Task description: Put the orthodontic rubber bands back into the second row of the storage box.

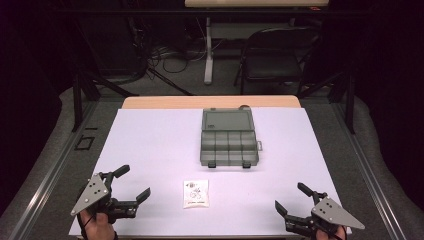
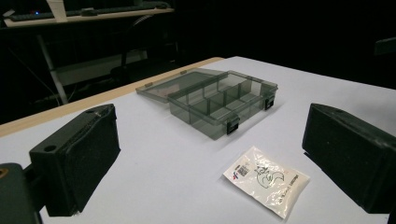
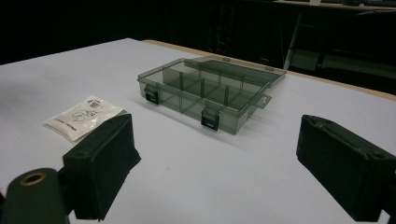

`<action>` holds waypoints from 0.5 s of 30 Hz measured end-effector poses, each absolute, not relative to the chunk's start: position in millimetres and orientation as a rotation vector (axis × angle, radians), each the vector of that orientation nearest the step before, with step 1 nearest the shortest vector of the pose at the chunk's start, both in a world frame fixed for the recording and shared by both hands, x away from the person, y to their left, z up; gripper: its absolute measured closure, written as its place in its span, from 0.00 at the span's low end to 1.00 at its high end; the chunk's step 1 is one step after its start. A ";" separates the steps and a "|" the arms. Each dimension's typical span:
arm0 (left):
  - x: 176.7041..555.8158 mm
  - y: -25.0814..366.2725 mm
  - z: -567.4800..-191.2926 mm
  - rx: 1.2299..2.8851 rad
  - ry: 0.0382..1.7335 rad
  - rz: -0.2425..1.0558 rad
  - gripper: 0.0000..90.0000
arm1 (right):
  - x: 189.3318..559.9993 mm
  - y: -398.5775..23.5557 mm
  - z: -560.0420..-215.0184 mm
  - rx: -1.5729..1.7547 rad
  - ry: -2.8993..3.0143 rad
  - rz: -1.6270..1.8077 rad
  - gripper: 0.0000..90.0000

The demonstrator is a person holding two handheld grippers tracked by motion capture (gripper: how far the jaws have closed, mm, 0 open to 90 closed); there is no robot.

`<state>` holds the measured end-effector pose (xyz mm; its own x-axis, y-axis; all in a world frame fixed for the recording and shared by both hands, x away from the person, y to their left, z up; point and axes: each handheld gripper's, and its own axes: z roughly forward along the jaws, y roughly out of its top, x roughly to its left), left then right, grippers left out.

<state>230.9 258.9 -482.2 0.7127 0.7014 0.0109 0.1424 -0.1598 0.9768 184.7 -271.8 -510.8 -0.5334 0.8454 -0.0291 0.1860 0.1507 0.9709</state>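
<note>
A small white packet [image 1: 196,193] is seen lying flat on the white surface [image 1: 150,145], near its front edge. Taken from the packet, the left tongs [image 1: 135,182] are held off to the left, near it but apart from it, and the right tongs [image 1: 290,197] are held well apart to the right. Both pairs are spread wide, with nothing between their jaws. In the left gripper view the packet [image 2: 266,179] is found between the two black jaws, nearer the right-hand one, and touched by neither. In the right gripper view the packet [image 3: 84,116] is partly covered by the left-hand jaw that stands before it.

The packet is a thin, flat, roughly rectangular sachet of glossy, slightly crinkled film, printed with a small dark drawing and some lettering too small to be read. Beyond the packet, towards the far edge, a compartment box [image 1: 230,137] of smoky, see-through grey plastic is set with its lid laid open flat behind it. Its tray is divided by thin walls into several square cells, and two dark latches are carried on the front wall that faces the packet. The jaws of the tongs are blocky and black, with matt, faintly grained pads. A grey three-cornered plate is borne on top of each pair.
</note>
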 end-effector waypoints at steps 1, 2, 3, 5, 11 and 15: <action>230.9 258.9 -482.2 1.689 0.685 0.567 0.04 | 184.3 -272.3 -510.6 0.985 1.831 1.417 0.13; 231.0 258.9 -482.4 1.689 0.685 0.567 0.04 | 184.3 -272.3 -510.6 0.985 1.831 1.417 0.13; 231.1 259.0 -482.6 1.692 0.686 0.564 0.04 | 184.2 -272.4 -510.5 0.984 1.832 1.418 0.13; 231.2 258.7 -482.9 1.698 0.688 0.565 0.04 | 184.0 -271.9 -510.4 0.980 1.833 1.422 0.13; 232.5 257.1 -483.7 1.705 0.692 0.558 0.04 | 183.1 -270.8 -510.1 0.966 1.841 1.418 0.13; 234.7 254.7 -485.6 1.730 0.703 0.539 0.04 | 182.2 -271.7 -509.1 0.966 1.844 1.416 0.13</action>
